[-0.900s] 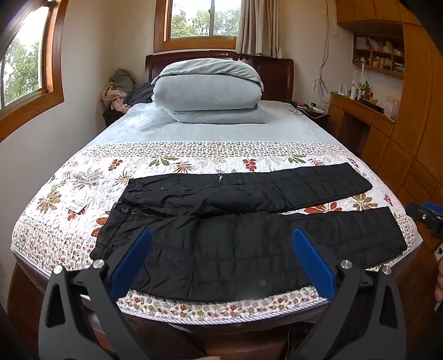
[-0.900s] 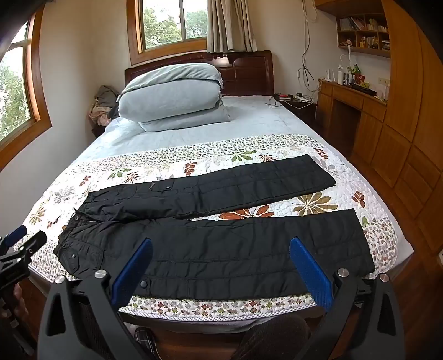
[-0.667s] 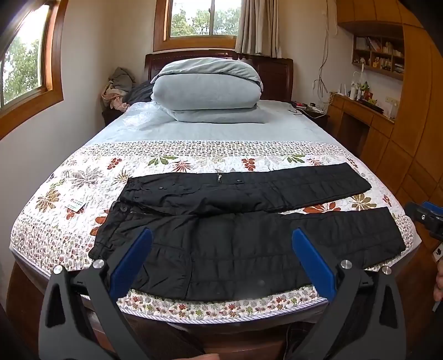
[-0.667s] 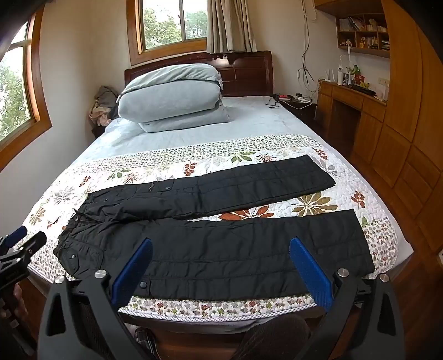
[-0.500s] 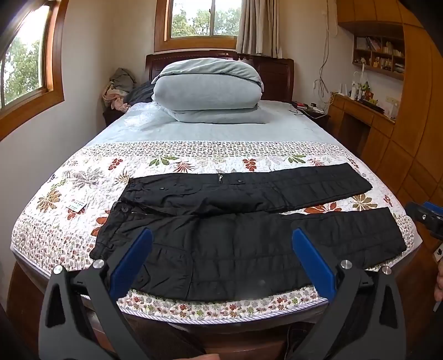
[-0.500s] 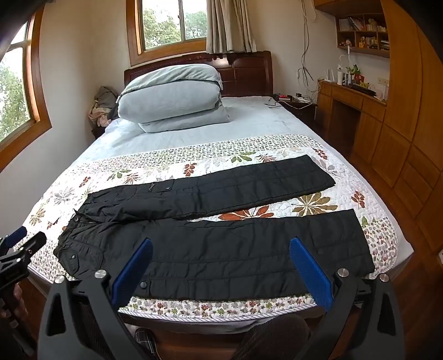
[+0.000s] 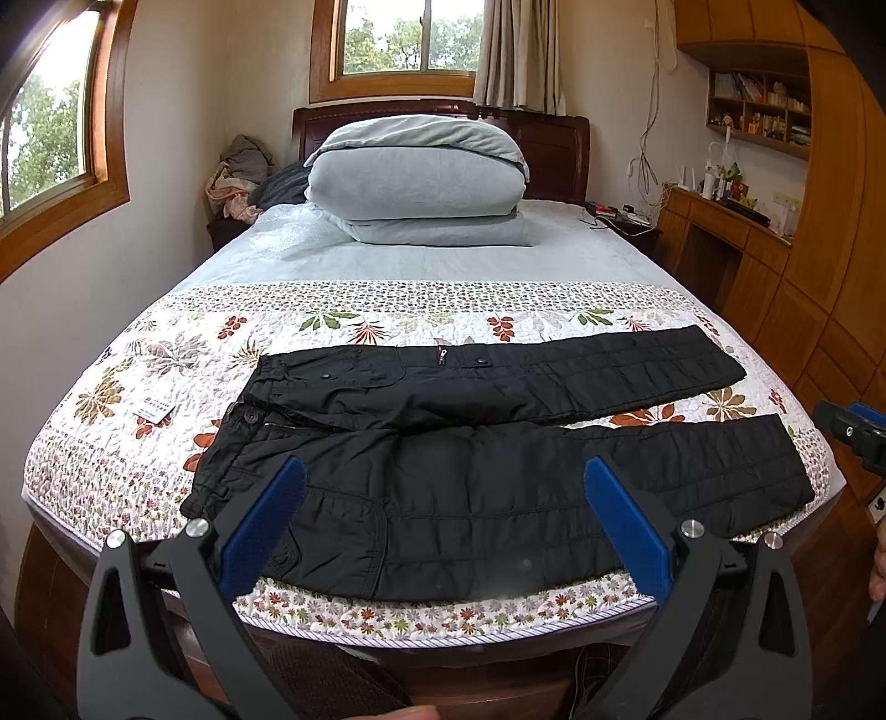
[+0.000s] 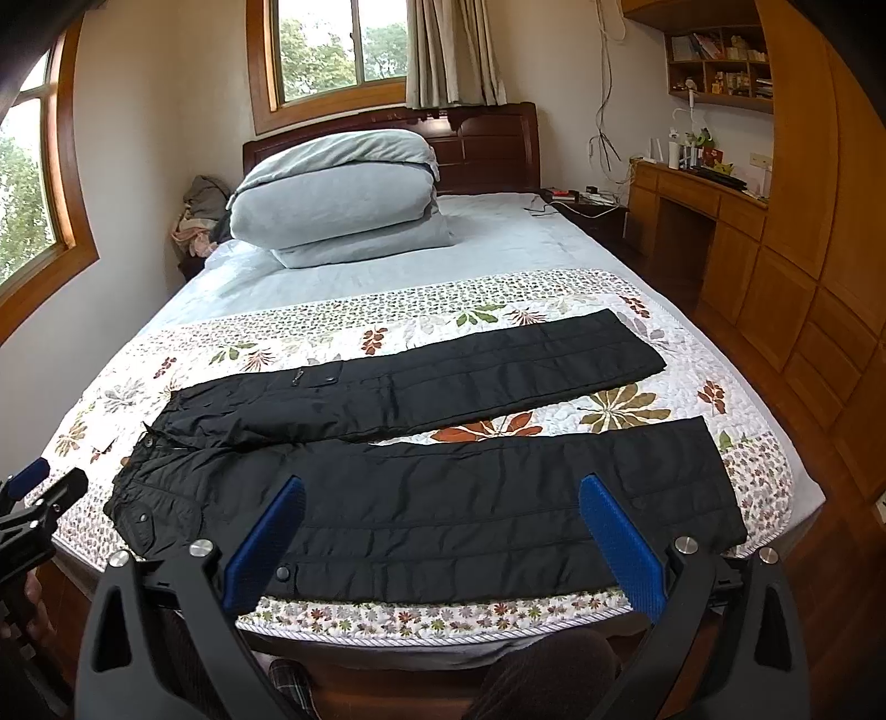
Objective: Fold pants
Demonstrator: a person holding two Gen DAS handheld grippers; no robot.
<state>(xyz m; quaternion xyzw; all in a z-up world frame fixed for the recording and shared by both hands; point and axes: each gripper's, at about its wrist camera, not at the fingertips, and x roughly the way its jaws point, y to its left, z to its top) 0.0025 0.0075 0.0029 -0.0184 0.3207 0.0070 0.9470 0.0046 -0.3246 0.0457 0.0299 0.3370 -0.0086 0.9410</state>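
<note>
You are working in a home bedroom: a bed with a dark wooden headboard is filling most of both views, wearing a pale blue sheet and a floral quilted coverlet, with a folded grey-blue duvet sitting stacked at its head. Wood-framed windows are letting in daylight and showing trees, with a curtain hanging beside the one over the headboard. Along your right side, built-in wooden cabinets, a desk and a shelf of books and small items are lining the wall, and a heap of clothes is lying beside the headboard.
</note>
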